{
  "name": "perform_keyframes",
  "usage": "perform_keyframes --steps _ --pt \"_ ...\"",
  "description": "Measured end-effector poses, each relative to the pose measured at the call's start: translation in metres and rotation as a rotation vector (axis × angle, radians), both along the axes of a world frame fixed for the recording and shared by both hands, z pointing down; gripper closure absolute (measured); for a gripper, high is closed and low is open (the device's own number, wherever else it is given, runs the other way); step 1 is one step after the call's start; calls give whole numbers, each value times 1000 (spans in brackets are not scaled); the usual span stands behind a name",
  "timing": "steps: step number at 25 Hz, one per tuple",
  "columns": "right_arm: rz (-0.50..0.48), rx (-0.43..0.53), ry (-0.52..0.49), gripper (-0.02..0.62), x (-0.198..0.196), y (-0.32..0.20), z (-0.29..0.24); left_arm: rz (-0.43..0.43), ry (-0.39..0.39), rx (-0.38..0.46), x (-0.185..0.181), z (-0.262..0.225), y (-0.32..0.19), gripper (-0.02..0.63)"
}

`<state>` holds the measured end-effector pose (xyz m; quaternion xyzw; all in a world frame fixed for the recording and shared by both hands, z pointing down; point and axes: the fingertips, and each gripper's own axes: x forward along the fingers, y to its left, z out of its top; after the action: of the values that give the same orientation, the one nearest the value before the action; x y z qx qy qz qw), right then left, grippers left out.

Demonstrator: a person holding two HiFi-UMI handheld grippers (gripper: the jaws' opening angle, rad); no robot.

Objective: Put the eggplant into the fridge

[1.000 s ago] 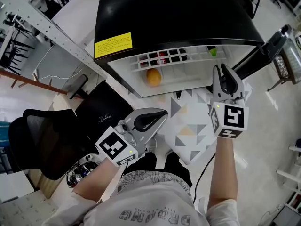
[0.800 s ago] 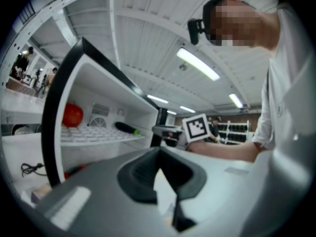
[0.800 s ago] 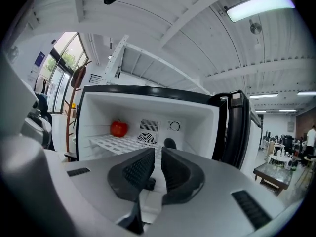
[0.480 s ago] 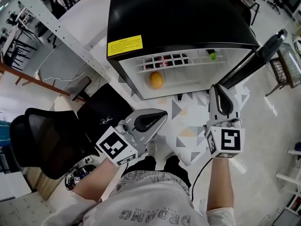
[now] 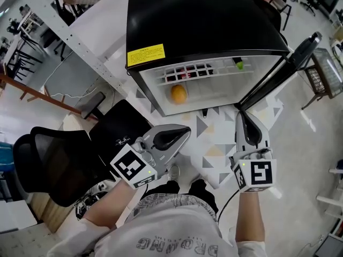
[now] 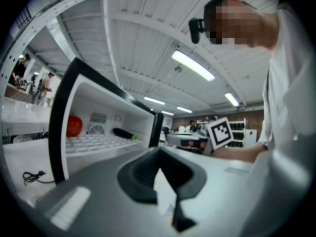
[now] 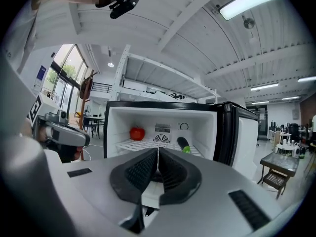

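The eggplant [image 7: 182,144], dark with a green stem, lies on the white wire shelf at the right inside the open fridge [image 5: 198,25]. Its stem end [image 5: 239,64] shows in the head view, and the eggplant [image 6: 122,133] also appears in the left gripper view. My right gripper [image 5: 239,114] is in front of the fridge opening, clear of it. Its jaws are closing and look shut, with nothing between them; in its own view the right gripper [image 7: 157,154] points at the shelf. My left gripper [image 5: 185,128] hovers lower left, shut and empty; in its own view the left gripper [image 6: 158,154] points toward the fridge.
A red round fruit [image 7: 137,133] sits at the shelf's left. The fridge door [image 5: 278,74] stands open at the right. A black office chair [image 5: 53,165] is at the left, and a patterned mat [image 5: 214,143] lies before the fridge. A small table [image 7: 276,164] stands far right.
My right gripper has drawn back from the fridge opening toward the person and its jaws have closed. The left gripper has stayed in place.
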<state>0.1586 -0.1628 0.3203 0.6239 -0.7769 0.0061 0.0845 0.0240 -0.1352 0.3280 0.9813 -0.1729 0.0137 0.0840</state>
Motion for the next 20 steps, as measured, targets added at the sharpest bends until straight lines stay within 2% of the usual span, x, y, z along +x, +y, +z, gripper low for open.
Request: perform_keyframes --steps 20 --pt "-22 -52 -45 592 -8 41 12 20 -6 -1 -2 1 7 600"
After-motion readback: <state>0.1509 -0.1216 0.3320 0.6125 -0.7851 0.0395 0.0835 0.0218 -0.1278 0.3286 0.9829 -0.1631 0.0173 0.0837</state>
